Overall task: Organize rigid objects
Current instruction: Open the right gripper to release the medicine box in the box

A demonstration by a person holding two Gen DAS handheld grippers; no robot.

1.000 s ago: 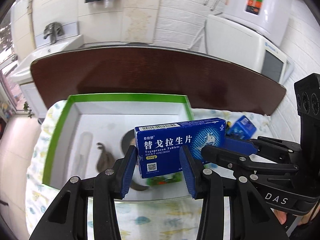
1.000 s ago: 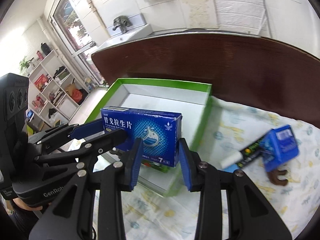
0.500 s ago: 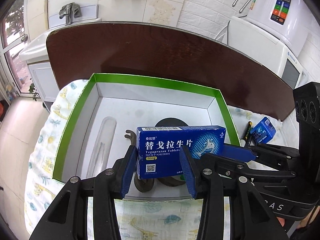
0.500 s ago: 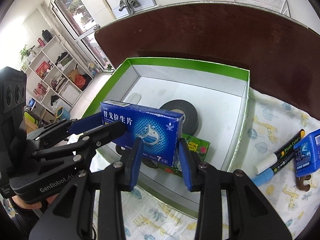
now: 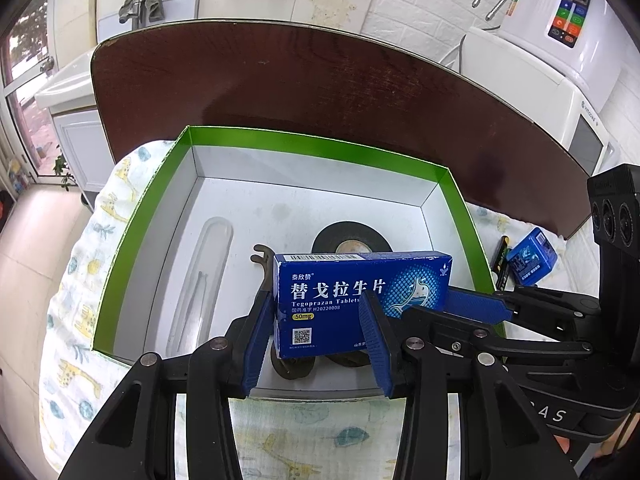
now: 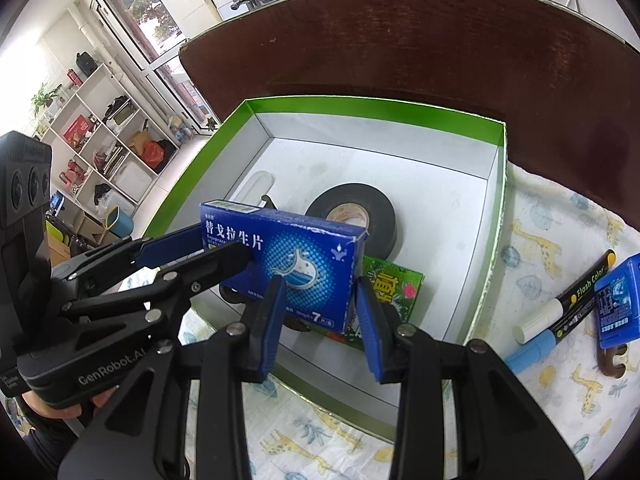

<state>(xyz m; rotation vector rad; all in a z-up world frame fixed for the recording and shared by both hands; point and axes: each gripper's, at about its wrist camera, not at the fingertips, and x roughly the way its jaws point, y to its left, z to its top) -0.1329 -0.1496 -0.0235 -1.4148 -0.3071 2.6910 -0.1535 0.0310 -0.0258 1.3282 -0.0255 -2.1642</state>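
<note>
Both claws have carried the blue tablet box lower over the green tray; left claw and right claw each clamp one end, angled steeply downward above the tape roll.

Two blue boxes, one tape roll, one marker.

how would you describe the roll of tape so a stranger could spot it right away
Look inside the green-rimmed white box on the giraffe-print cloth. The black tape roll lies flat on its floor, the only ring-shaped thing there.
</note>
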